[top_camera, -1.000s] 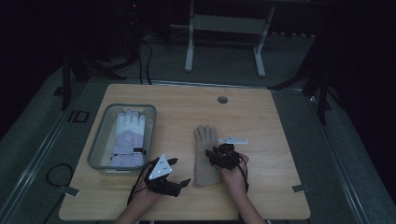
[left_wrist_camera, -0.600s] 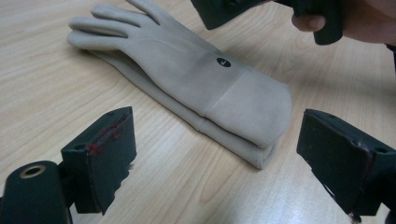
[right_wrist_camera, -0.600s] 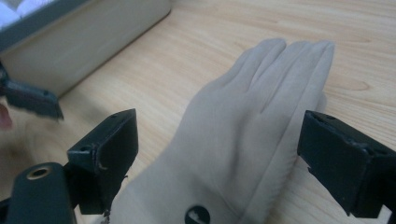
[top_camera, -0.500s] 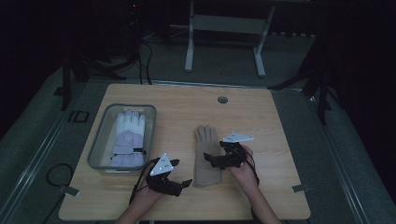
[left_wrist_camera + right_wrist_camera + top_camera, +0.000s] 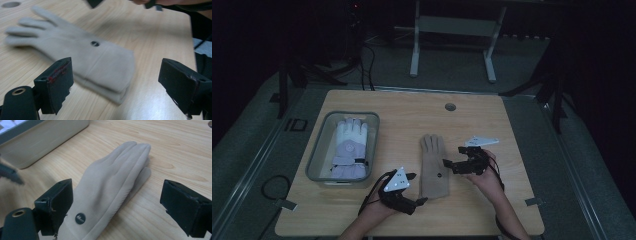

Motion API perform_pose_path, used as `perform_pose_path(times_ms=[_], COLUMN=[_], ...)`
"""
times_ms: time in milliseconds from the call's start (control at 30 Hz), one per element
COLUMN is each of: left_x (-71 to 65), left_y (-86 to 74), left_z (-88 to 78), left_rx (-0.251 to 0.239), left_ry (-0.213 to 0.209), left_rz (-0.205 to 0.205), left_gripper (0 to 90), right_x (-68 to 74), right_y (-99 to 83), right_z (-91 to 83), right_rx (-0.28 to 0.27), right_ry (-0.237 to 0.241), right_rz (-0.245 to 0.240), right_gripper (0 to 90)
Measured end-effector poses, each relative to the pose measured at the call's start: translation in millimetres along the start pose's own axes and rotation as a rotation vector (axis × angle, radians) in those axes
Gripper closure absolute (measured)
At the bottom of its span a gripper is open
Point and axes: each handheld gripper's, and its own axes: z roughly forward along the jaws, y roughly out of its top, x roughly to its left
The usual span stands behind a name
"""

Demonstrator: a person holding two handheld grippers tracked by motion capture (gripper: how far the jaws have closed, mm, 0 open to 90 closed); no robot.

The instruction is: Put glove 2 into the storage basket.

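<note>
A beige glove (image 5: pixel 433 167) lies flat on the wooden table (image 5: pixel 412 115), fingers pointing away from me. My left gripper (image 5: pixel 416 189) hovers at its cuff corner, open; in the left gripper view the cuff of the beige glove (image 5: pixel 82 52) lies between the spread jaws of the left gripper (image 5: pixel 116 82), untouched. My right gripper (image 5: pixel 451 161) sits at the glove's right edge. Its jaws have just been opening and stand wide. In the right gripper view the glove (image 5: pixel 110 182) lies under the right gripper (image 5: pixel 117 205), clear of both pads.
A grey bin (image 5: pixel 317 150) at the left holds a white and lavender glove (image 5: pixel 349 150); the bin's wall (image 5: pixel 45 140) shows beyond the beige glove. A round hole (image 5: pixel 450 107) is near the table's far edge. A metal stand (image 5: pixel 452 30) is on the floor behind.
The right gripper has moved from over the beige glove to its right side and its jaws have spread. The left gripper has shifted slightly toward the glove's cuff.
</note>
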Motion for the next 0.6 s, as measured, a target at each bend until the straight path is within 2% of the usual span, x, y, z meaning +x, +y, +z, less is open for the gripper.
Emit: perform_pose_path(times_ms=[200,267,367,400,500,600], left_x=[-11.2,-12.9,-12.3,-11.6,-10.1,-4.2], left_y=[9.9,11.8,13.9,14.7,16.2,17.1], left_z=[17.1,23.3,31.5,33.9,37.7,45.4], left_rx=[0.049,0.072,0.1,0.108,0.112,0.146], left_ry=[-0.053,-0.072,-0.087,-0.093,-0.093,-0.094], left_rz=[0.092,0.112,0.125,0.129,0.141,0.142], left_gripper=[15.2,15.7,18.8,19.9,23.2,23.3], right_x=[-6.9,-10.3,-15.3,-16.5,-20.9,-22.9], right_y=[12.6,14.7,16.2,16.2,15.1,12.6], right_z=[15.6,23.9,36.6,40.5,51.8,62.2], right_rx=[0.013,0.026,0.05,0.056,0.076,0.093], right_ry=[-0.03,-0.013,-0.007,-0.021,-0.021,-0.013], right_rz=[0.032,0.045,0.071,0.074,0.082,0.087], right_gripper=[13.2,13.3,13.8,14.4,15.1,16.6])
